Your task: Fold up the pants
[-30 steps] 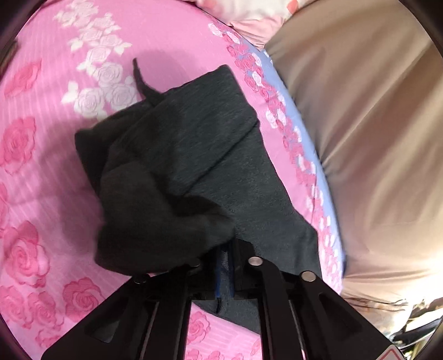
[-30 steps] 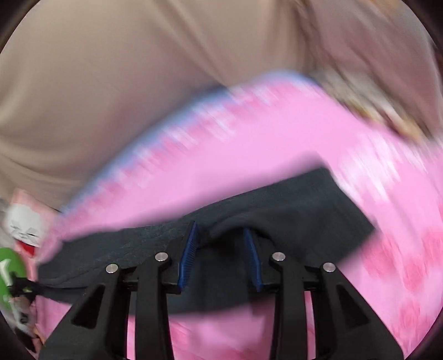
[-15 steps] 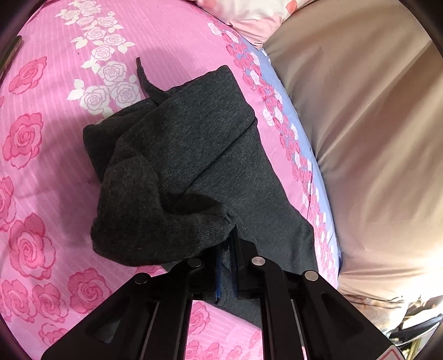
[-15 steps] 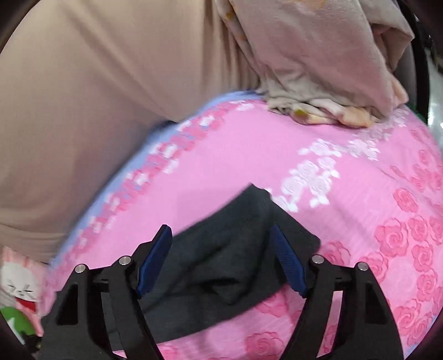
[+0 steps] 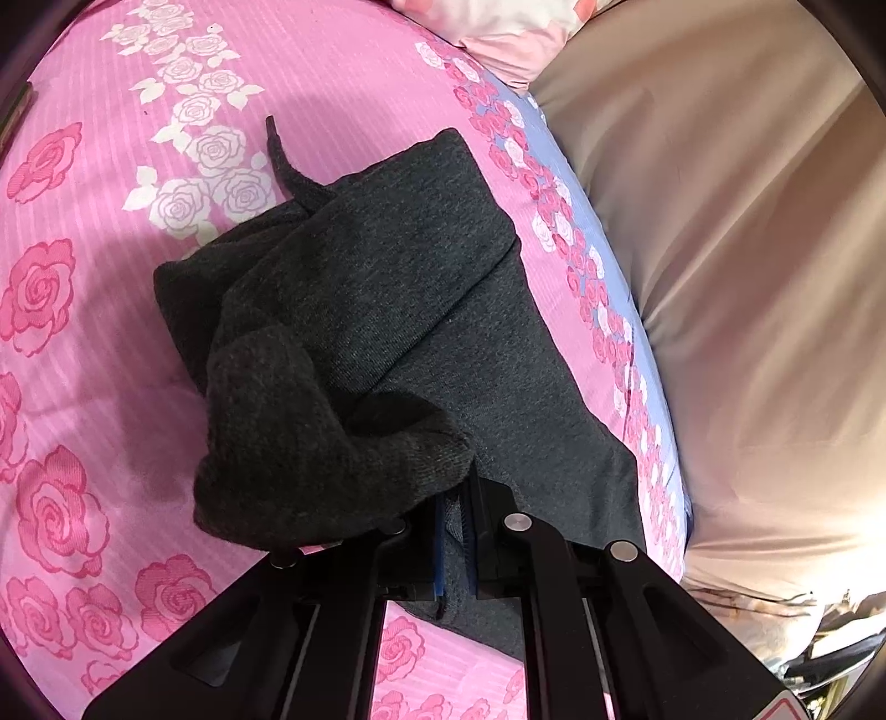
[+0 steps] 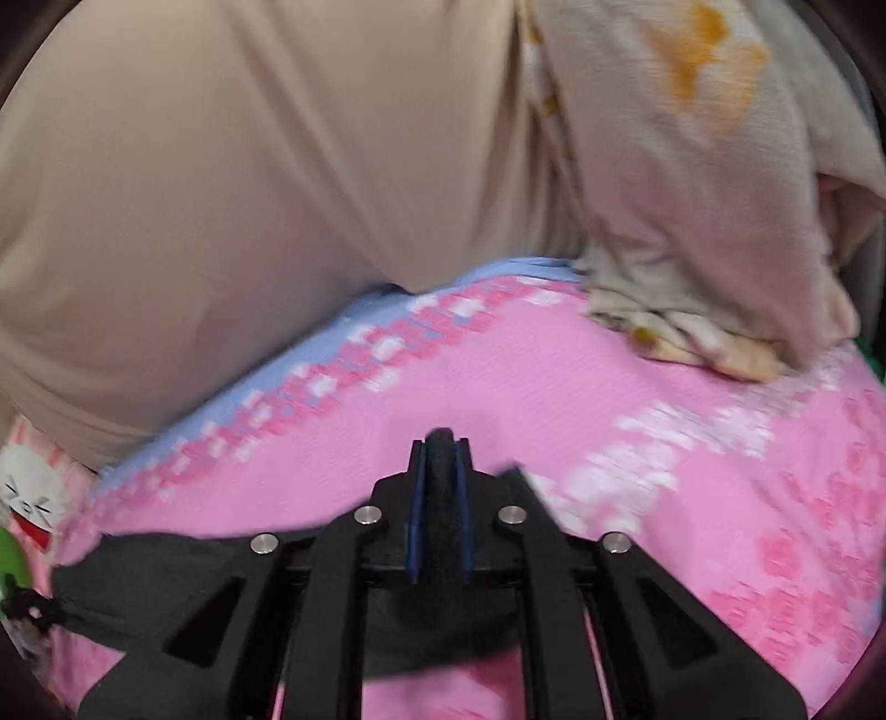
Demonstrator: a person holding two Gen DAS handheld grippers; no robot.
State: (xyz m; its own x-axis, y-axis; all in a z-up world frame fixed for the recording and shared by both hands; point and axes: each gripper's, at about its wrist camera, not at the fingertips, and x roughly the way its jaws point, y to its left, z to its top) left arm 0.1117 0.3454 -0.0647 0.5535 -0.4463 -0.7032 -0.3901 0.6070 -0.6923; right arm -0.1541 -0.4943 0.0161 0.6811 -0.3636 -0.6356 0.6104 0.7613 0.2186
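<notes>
The dark grey pants (image 5: 387,332) lie partly folded on the pink rose bedsheet (image 5: 83,332), with a bunched flap near the camera and a drawstring end at the far left. My left gripper (image 5: 455,531) is shut on a fold of the pants at their near edge. In the right wrist view my right gripper (image 6: 441,459) is shut on a dark fold of the pants (image 6: 166,576), which trail off to the lower left under the fingers. The view is blurred.
A person in beige clothing (image 5: 720,249) stands at the bed's blue-edged side, also filling the top of the right wrist view (image 6: 249,166). A pale crumpled blanket (image 6: 692,221) lies at the right. A pink-white pillow (image 5: 498,22) lies at the far end.
My right gripper has shut on a fold of the pants; half a second ago it was open wide over them. The left gripper still holds its fold, nearly still.
</notes>
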